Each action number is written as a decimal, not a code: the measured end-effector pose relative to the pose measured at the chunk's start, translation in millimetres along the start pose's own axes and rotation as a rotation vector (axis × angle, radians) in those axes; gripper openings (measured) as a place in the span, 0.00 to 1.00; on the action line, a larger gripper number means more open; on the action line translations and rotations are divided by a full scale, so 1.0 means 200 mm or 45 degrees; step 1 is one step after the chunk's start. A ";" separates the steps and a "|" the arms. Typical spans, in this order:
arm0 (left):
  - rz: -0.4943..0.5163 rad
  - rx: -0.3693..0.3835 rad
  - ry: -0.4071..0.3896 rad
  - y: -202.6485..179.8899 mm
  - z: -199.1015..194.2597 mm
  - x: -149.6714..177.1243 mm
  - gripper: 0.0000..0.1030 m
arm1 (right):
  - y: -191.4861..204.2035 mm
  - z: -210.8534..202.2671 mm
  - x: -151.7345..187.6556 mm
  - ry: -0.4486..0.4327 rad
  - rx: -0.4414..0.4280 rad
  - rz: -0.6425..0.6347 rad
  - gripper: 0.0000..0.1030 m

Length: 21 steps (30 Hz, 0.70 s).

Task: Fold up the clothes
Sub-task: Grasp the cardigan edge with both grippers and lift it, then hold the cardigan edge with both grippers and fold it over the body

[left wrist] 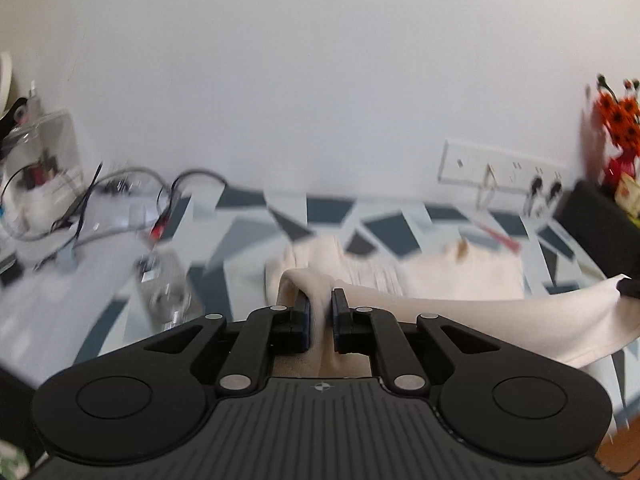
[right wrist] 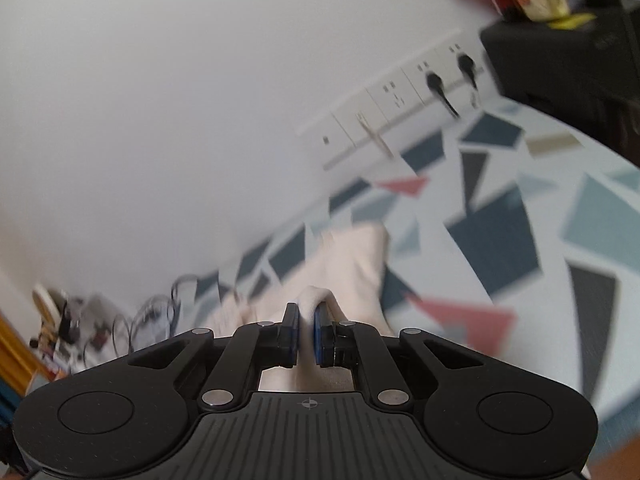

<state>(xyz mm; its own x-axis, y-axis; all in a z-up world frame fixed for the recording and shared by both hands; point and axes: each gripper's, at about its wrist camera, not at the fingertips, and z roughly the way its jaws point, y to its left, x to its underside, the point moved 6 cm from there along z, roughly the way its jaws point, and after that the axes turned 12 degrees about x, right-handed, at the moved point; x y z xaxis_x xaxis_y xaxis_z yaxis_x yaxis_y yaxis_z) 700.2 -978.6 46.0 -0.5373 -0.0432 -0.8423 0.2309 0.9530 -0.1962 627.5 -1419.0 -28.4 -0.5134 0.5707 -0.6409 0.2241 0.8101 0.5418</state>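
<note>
Left gripper (left wrist: 320,300) pinching cream garment (left wrist: 460,280) edge, jaws clamped on fabric. Right gripper (right wrist: 306,316) likewise clamped on same cloth. Garment half lifted, edge stretched taut between claws, rest lying far on patterned table (right wrist: 500,240) near wall sockets (right wrist: 396,96). Likely mid-fold carry; frames blurred.

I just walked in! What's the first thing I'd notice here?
A cream cloth held up over the patterned table, pinched by both tools: the left tool and the right tool. Then the orange flowers at the far right by the wall.
</note>
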 end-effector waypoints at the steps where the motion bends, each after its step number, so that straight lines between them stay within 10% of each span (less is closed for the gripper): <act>1: -0.010 0.011 -0.005 0.04 0.07 -0.05 0.10 | 0.03 0.05 -0.05 -0.014 0.006 0.007 0.07; 12: -0.108 0.103 0.236 0.35 0.97 -0.11 0.10 | 0.09 0.89 -0.26 0.039 0.322 -0.010 0.07; 21: -0.086 0.150 0.339 0.42 1.20 0.01 0.10 | -0.02 1.23 -0.14 0.097 0.492 -0.046 0.07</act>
<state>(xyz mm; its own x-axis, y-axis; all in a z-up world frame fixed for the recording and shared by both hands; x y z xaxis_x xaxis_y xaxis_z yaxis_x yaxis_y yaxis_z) 912.8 -970.7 -91.4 -0.7449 -0.0100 -0.6672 0.2719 0.9085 -0.3172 844.4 -1404.3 -145.8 -0.5834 0.5411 -0.6057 0.4927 0.8286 0.2657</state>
